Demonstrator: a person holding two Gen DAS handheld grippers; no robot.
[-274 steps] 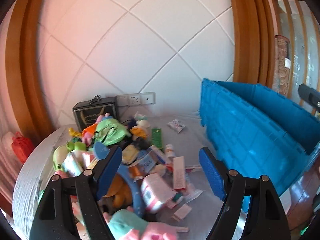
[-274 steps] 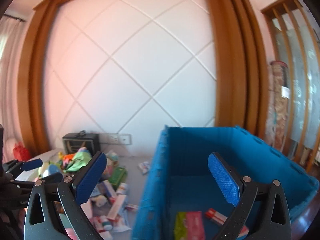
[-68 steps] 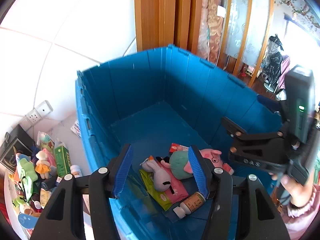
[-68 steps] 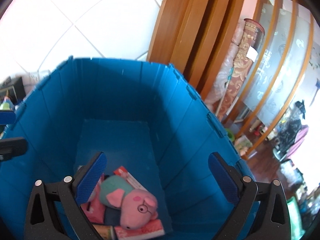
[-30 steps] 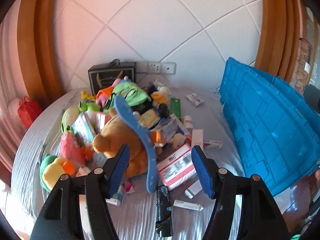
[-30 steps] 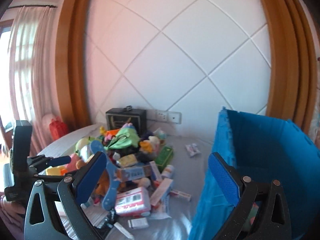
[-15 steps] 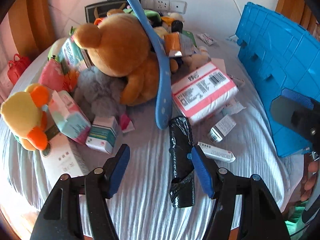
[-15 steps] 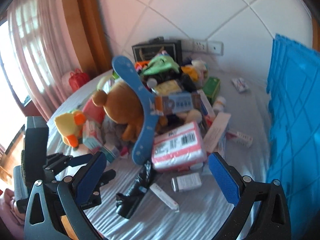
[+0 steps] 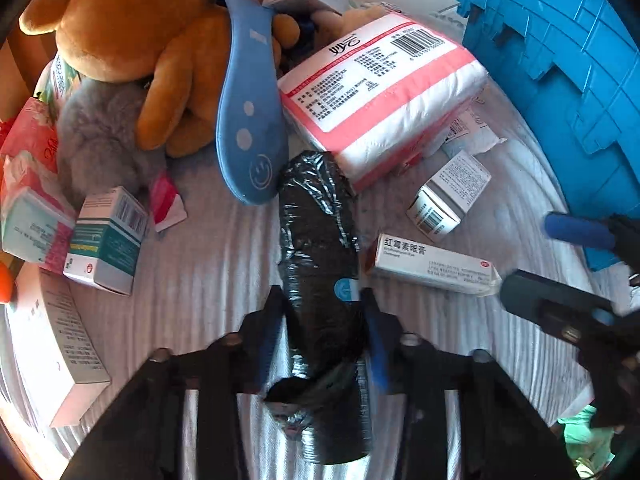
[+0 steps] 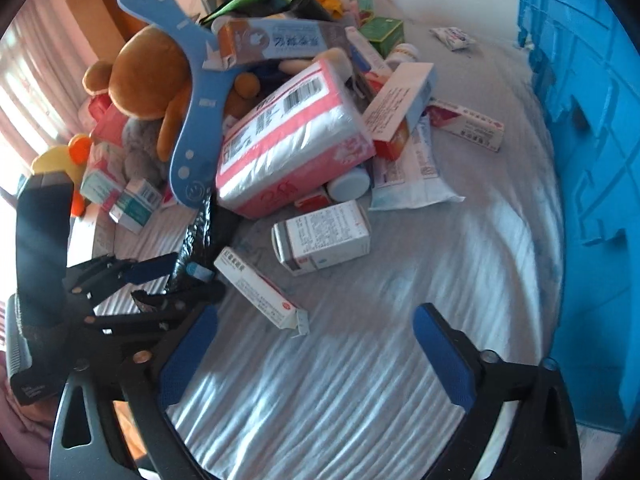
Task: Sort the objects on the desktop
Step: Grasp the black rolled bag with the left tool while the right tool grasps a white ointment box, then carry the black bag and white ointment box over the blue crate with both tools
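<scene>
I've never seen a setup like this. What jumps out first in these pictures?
Right in front, the left gripper is closed around a black plastic-wrapped roll lying on the grey cloth. Behind it a heap rises: a brown teddy bear, a curved blue boomerang-shaped toy across it, and a pink-and-white tissue pack. A big blue crate walls off the right side, and the right gripper hangs open.

bears 1 [image 9: 132,28] | tissue packs 1 [image 9: 384,92] | crates 1 [image 9: 568,60] | black rolls 1 [image 9: 320,248]
</scene>
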